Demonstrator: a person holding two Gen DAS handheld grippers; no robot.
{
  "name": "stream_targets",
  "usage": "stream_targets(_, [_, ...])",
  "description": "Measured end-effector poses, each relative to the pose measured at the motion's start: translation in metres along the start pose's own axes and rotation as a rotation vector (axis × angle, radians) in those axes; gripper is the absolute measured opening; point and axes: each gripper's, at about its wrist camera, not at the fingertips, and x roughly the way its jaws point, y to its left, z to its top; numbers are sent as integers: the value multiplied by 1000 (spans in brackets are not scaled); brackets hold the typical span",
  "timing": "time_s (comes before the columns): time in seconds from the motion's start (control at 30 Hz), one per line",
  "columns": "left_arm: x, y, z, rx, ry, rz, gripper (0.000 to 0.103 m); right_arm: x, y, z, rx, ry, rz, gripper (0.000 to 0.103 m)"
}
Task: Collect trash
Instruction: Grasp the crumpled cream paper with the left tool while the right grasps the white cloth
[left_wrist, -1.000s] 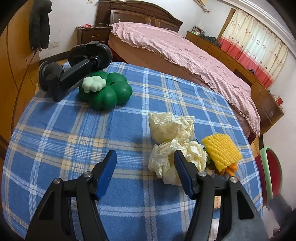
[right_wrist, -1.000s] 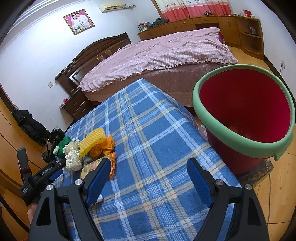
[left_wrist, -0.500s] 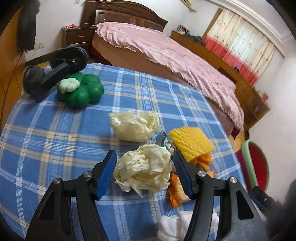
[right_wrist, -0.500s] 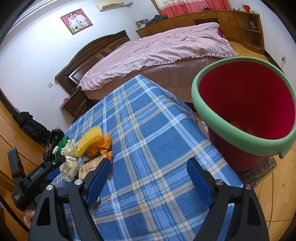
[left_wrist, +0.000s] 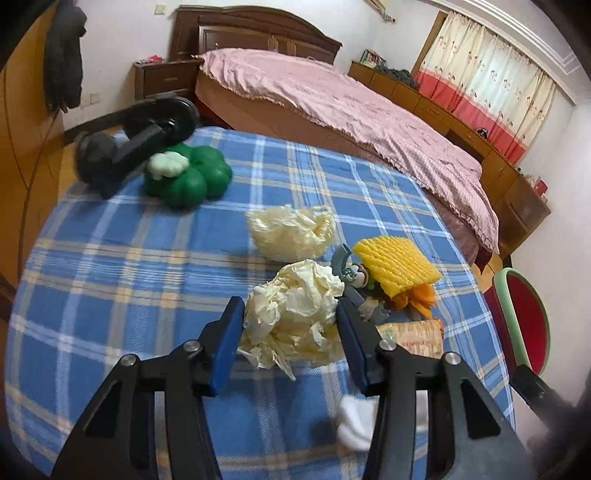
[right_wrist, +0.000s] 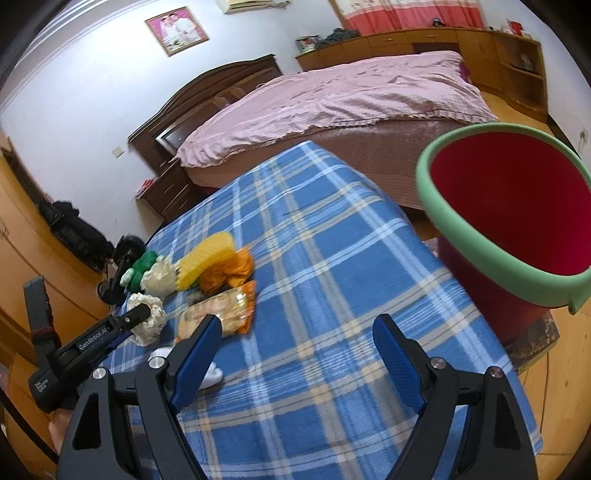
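On the blue plaid tablecloth (left_wrist: 110, 280) lies a heap of trash. My left gripper (left_wrist: 290, 314) is closing on a crumpled cream paper ball (left_wrist: 295, 317), which fills the gap and touches both blue pads. A second paper ball (left_wrist: 291, 232) lies just beyond it. To the right are a yellow foam net (left_wrist: 397, 269), orange peel (left_wrist: 417, 299) and a snack wrapper (left_wrist: 413, 332). A white tissue (left_wrist: 354, 421) lies under the right finger. My right gripper (right_wrist: 297, 325) hangs open over bare cloth, beside the red bucket (right_wrist: 517, 206) with its green rim.
A green clover-shaped object (left_wrist: 188, 177) and a black suction mount (left_wrist: 136, 144) sit at the table's far left. A small toy figure (left_wrist: 354, 275) lies among the trash. A bed with a pink cover (left_wrist: 351, 103) stands behind the table. The bucket stands on the floor off the table's right edge.
My left gripper slid right and forward until the near paper ball sat between its fingers, then the jaws narrowed onto it. The right gripper stayed open and hardly moved.
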Motion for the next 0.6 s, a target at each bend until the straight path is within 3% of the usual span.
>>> stream_targets(0.3, [-45, 29, -12, -35, -49, 96, 51, 2, 46, -14, -120, 26, 61, 86])
stream_targets(0.6, [-63, 58, -27, -94, -61, 139, 51, 24, 91, -35, -257, 81, 81, 86])
